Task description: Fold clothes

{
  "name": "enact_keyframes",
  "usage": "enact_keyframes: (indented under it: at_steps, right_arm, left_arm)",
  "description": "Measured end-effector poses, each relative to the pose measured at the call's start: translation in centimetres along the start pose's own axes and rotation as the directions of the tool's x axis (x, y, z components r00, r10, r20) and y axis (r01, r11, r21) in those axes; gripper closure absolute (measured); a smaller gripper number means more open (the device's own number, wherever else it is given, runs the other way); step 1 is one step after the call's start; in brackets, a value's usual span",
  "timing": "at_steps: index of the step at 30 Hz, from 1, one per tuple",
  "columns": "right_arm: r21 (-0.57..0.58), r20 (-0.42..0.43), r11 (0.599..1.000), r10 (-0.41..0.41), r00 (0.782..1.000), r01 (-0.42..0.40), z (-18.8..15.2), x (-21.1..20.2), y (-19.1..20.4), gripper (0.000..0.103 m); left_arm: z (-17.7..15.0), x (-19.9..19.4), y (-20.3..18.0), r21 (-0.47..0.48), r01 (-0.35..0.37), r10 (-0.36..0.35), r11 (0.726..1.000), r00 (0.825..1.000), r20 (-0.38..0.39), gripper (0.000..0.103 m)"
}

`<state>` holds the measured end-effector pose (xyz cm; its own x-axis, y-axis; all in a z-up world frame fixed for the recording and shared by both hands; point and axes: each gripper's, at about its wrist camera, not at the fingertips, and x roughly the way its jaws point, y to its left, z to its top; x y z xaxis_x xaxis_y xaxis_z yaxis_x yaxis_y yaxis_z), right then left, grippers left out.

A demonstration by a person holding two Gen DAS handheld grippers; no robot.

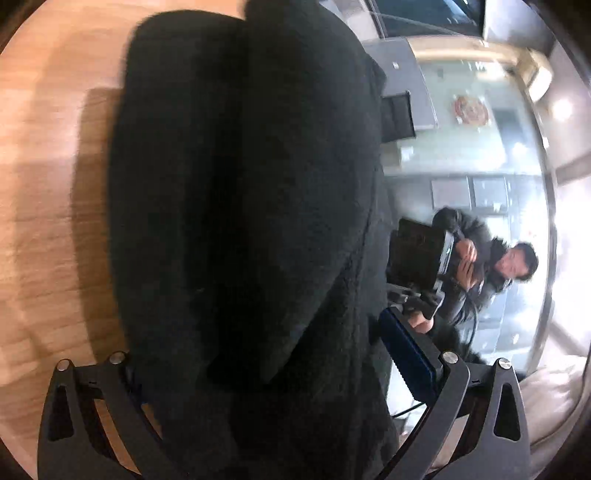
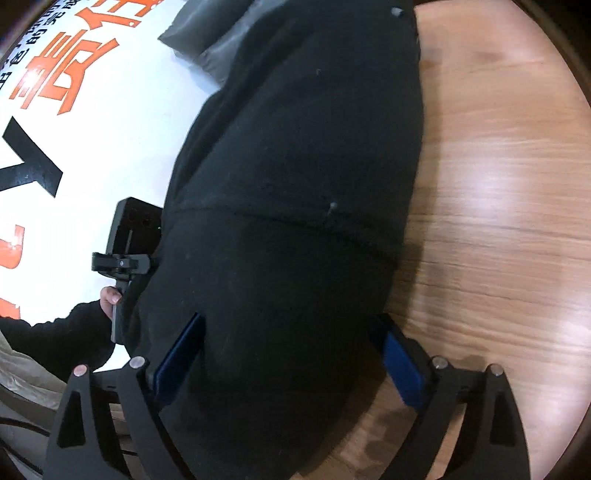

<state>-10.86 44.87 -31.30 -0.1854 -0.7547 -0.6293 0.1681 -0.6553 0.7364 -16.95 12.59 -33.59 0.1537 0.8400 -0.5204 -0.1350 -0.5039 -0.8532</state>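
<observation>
A bulky black fleece garment [image 1: 240, 184] lies bunched lengthwise on the wooden table [image 1: 44, 184]. My left gripper [image 1: 266, 325] straddles it with the jaws wide. The right blue pad [image 1: 406, 354] stands just clear of the cloth, and the left pad is hidden under it. In the right wrist view the same garment [image 2: 295, 184] fills the middle. My right gripper [image 2: 288, 319] is open around it, with one blue pad [image 2: 181, 354] against the left flank and the other pad [image 2: 399, 365] at the right edge.
Bare wood [image 2: 498, 184] runs beside the garment. A white banner [image 2: 110, 129] with orange and black characters and a grey cloth [image 2: 207, 33] lie beyond. The left gripper's black body [image 2: 125, 240] and a hand [image 2: 110, 295] show there. A seated person [image 1: 480, 266] is in the background.
</observation>
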Motion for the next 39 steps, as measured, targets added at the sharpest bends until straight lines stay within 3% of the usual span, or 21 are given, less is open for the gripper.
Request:
enact_keyframes:
  at_steps: [2,3,5,6,7,9,16,19,22,25,28,31,33,34,36,39]
  right_arm:
    - [-0.026,0.005,0.999,-0.021,1.000,0.021,-0.1,0.4,0.6,0.012]
    - [-0.039,0.008,0.998,-0.046,0.999,0.046,-0.2,0.5,0.8,0.023]
    - [-0.045,0.026,0.995,-0.084,0.996,0.085,-0.6,0.4,1.4,0.039]
    - [-0.041,0.047,0.994,-0.097,0.994,0.099,-0.9,0.2,1.8,0.047]
    - [-0.046,0.067,0.991,-0.119,0.991,0.122,-1.2,0.1,2.5,0.049]
    - [-0.058,0.103,0.986,-0.151,0.983,0.158,-1.9,0.0,4.2,0.056]
    - [-0.159,0.202,0.976,-0.117,0.972,0.150,-2.9,1.9,13.9,0.060]
    - [-0.222,0.232,0.971,-0.033,0.972,0.086,-1.0,3.9,19.6,0.060]
    - [-0.289,0.243,0.957,0.047,0.969,0.027,1.2,7.2,25.0,0.060]
    - [-0.337,0.235,0.942,0.092,0.968,-0.008,3.1,12.2,29.1,0.060]
    - [-0.337,0.211,0.941,0.106,0.972,-0.029,4.7,19.0,31.8,0.060]
    - [-0.289,0.178,0.957,0.057,0.982,-0.004,5.2,26.6,31.9,0.060]
    - [-0.249,0.137,0.967,-0.027,0.990,0.061,4.8,31.3,30.8,0.060]
    - [-0.231,0.113,0.967,-0.086,0.990,0.110,4.3,33.7,30.1,0.059]
    - [-0.209,0.136,0.970,-0.100,0.986,0.127,3.6,34.3,29.7,0.057]
    - [-0.198,0.135,0.968,-0.130,0.982,0.155,2.8,33.9,30.2,0.056]
  left_arm:
    - [0.0,-0.2,-0.3,0.023,-0.017,0.016,1.000,1.000,0.008,0.000]
    - [0.0,-0.3,-0.5,0.031,-0.028,0.028,0.999,1.000,0.015,0.002]
    - [0.0,-0.6,-0.8,0.047,-0.051,0.050,0.998,0.998,0.028,0.013]
    - [0.0,-0.8,-0.9,0.056,-0.061,0.059,0.997,0.998,0.036,0.023]
    - [-0.1,-1.3,-1.1,0.065,-0.059,0.056,0.996,0.997,0.045,0.035]
    - [-0.4,-2.7,-1.8,0.094,-0.071,0.065,0.993,0.996,0.067,0.045]
    - [-1.6,-13.3,-5.4,0.143,-0.138,0.109,0.980,0.976,0.190,0.048]
    - [-3.2,-20.9,-6.5,0.160,-0.201,0.152,0.966,0.949,0.278,0.047]
    - [-4.2,-28.5,-5.6,0.148,-0.289,0.223,0.946,0.910,0.349,0.046]
    - [-4.1,-35.5,-2.0,0.108,-0.342,0.278,0.933,0.880,0.385,0.045]
    - [-3.2,-40.6,4.4,0.067,-0.371,0.319,0.926,0.866,0.385,0.045]
    - [-1.8,-41.1,13.1,0.005,-0.395,0.373,0.919,0.872,0.316,0.045]
    - [-1.0,-40.4,19.0,-0.049,-0.415,0.414,0.909,0.878,0.239,0.046]
    - [-0.9,-40.5,20.4,-0.062,-0.371,0.375,0.926,0.894,0.245,0.040]
    - [-0.8,-40.8,22.1,-0.059,-0.308,0.312,0.950,0.913,0.264,0.040]
    - [-1.1,-40.9,22.0,-0.019,-0.320,0.312,0.947,0.906,0.285,0.039]
